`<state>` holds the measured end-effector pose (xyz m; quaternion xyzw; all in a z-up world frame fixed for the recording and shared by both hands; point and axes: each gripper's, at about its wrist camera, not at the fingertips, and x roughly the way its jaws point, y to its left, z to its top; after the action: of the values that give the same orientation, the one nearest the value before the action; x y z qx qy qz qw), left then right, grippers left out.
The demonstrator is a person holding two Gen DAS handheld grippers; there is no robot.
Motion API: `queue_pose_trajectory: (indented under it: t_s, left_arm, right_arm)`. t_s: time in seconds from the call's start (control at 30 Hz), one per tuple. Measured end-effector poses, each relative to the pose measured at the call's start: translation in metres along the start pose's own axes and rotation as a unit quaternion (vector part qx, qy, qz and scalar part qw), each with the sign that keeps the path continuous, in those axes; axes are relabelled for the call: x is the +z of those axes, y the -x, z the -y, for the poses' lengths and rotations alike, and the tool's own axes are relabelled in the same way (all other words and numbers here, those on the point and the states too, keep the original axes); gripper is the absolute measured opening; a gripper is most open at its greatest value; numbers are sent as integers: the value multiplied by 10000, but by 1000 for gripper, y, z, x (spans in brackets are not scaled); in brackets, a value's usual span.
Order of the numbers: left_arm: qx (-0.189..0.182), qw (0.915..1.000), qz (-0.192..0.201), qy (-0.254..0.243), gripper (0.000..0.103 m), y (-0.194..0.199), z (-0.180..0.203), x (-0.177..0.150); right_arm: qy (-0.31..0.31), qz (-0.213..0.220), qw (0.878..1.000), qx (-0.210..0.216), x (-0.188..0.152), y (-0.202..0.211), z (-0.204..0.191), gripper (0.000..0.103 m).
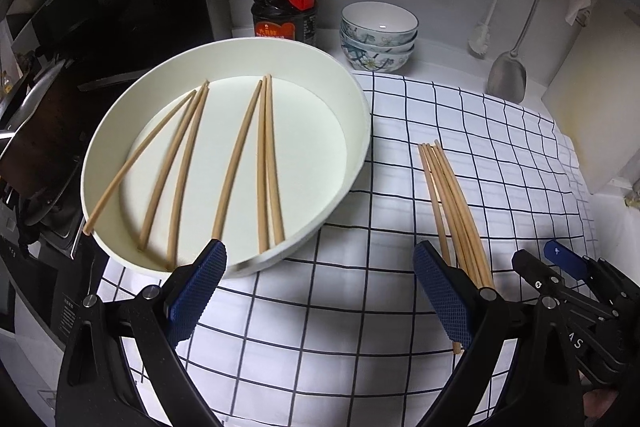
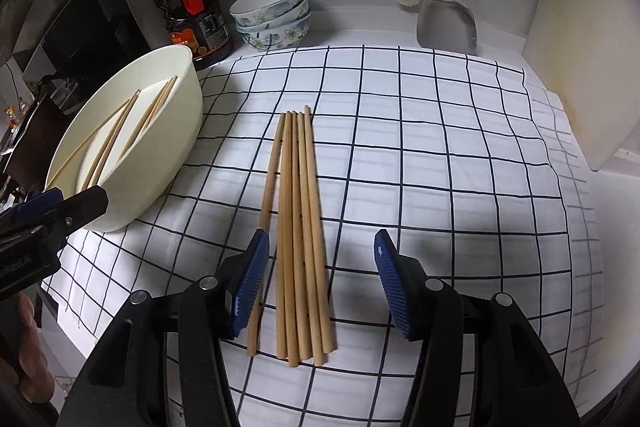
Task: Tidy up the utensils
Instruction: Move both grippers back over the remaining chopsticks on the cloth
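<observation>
The right gripper [image 2: 320, 279] is hovering low, fingers spread wide around the chopstick bundle [image 2: 298, 227] (gripping nothing); the left gripper [image 1: 320, 291] is gaping beside the white basin [image 1: 352, 163].

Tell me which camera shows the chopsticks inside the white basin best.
The left wrist view: it looks down into the white basin, so all six chopsticks in the basin show on its floor. The right wrist view sees the basin side-on at the left edge, its wall hiding most of them; only upper parts show.
</observation>
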<state>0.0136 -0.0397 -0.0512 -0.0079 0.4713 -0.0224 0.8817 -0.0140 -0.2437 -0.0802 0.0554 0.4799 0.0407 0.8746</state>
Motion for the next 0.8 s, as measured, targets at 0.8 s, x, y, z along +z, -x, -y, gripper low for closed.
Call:
queue_pose_trajectory:
  t_s: [0.8]
  left_arm:
    - [-233, 9986, -201, -438, 93, -38, 48, -39]
  right_arm:
    - [252, -186, 9995, -52, -32, -41, 21, 52]
